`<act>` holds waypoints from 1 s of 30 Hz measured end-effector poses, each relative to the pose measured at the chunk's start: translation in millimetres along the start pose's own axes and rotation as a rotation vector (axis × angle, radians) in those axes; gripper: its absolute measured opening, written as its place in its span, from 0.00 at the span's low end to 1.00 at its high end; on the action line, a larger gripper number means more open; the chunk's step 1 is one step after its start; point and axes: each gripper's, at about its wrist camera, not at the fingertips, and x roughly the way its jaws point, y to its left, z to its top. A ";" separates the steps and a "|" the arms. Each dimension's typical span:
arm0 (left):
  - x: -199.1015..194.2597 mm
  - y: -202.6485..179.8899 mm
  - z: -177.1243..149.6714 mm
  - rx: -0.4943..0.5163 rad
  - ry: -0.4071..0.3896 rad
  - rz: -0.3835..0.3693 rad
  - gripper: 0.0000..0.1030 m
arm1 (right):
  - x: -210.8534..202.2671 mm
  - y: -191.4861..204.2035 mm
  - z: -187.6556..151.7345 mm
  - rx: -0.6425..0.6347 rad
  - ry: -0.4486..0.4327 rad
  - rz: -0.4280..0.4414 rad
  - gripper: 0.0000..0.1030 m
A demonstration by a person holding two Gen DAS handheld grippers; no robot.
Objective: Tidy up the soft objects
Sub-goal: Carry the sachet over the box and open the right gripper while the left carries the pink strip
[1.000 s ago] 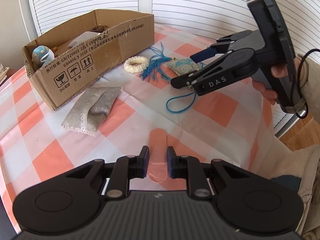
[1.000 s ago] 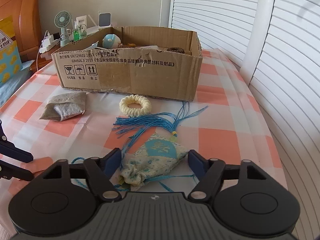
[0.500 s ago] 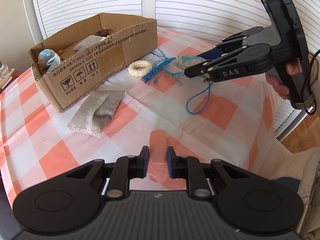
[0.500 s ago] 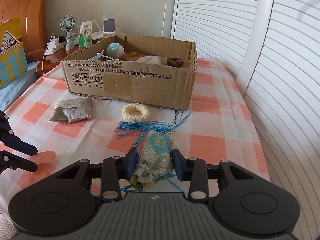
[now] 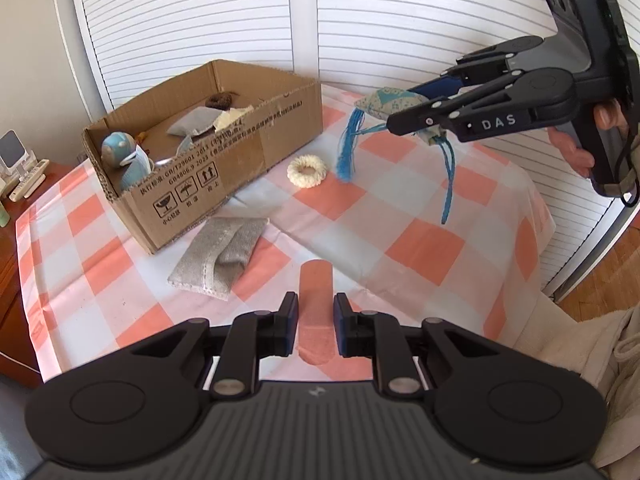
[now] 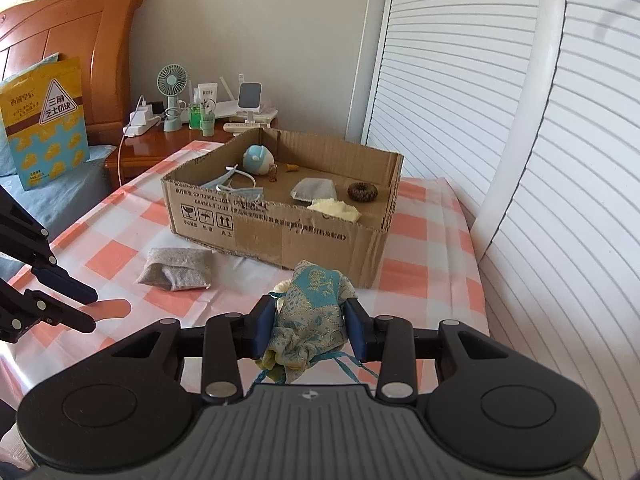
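Note:
My right gripper (image 6: 310, 312) is shut on a blue-green brocade sachet (image 6: 316, 312) and holds it in the air in front of the open cardboard box (image 6: 280, 232). Seen from the left wrist, the sachet (image 5: 384, 102) trails a blue tassel (image 5: 347, 152) and a cord loop (image 5: 448, 184) above the checked tablecloth (image 5: 424, 248). My left gripper (image 5: 316, 312) is shut on a flat pink strip (image 5: 315, 292) that sticks out forward. A cream ring scrunchie (image 5: 306, 170) and a grey fabric pouch (image 5: 220, 256) lie on the cloth near the box (image 5: 240, 148).
In the box are a blue plush toy (image 6: 258, 159), a face mask (image 6: 236, 188), a grey pouch (image 6: 314, 190), a yellow cloth (image 6: 336, 210) and a brown ring (image 6: 362, 191). A nightstand (image 6: 160, 148) with a small fan stands behind. White shutter doors (image 6: 560, 200) run along the right.
The right gripper closed on the sachet and lifted it off the table, tassel and cord now hanging free. The left gripper rose a little with the pink strip.

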 end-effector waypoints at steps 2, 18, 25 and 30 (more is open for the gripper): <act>-2.6 -0.4 2.7 0.004 -0.009 0.006 0.17 | -4.3 -1.6 6.8 -0.010 -0.014 0.006 0.42; -18.4 23.4 21.8 0.001 -0.067 0.078 0.17 | 14.8 -15.7 103.3 -0.102 -0.147 -0.025 0.42; -17.4 46.0 42.5 0.002 -0.100 0.119 0.17 | 64.7 -31.3 144.0 -0.065 -0.121 -0.005 0.42; -9.6 64.0 63.9 -0.005 -0.105 0.138 0.17 | 99.9 -33.8 156.8 -0.020 -0.086 0.041 0.47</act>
